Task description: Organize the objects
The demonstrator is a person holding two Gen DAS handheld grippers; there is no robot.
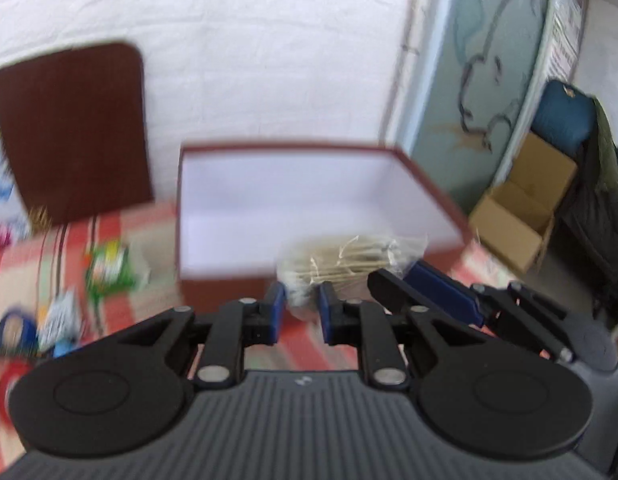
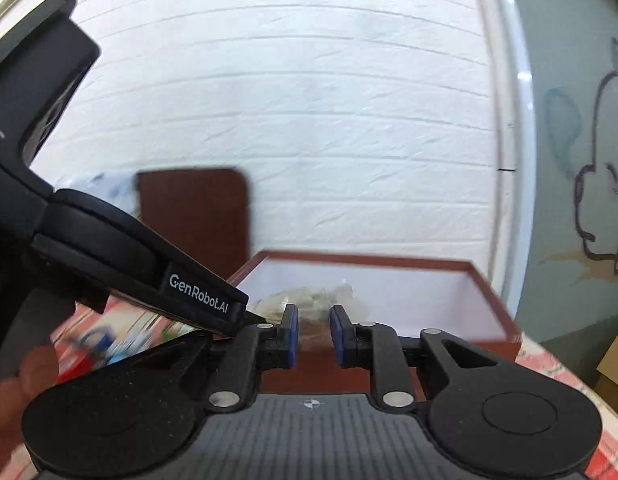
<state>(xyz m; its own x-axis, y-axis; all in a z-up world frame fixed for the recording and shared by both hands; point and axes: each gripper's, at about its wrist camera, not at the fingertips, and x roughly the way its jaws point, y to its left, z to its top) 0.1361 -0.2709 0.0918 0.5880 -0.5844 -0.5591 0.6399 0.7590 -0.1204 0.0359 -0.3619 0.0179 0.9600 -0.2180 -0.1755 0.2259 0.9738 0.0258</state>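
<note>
The left gripper (image 1: pixel 301 300) and the right gripper (image 2: pixel 313 330) both pinch a clear bag of wooden sticks (image 1: pixel 345 266) at the near edge of the open red box (image 1: pixel 429 184). The left gripper's side reads "GenRobot.AI".

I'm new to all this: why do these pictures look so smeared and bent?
Left wrist view: motion blur smears the box and the table clutter; the tool's own body stays sharp. Right wrist view: the wall's brick lines bow from the fisheye lens; lighting is soft and even, without glare.
</note>
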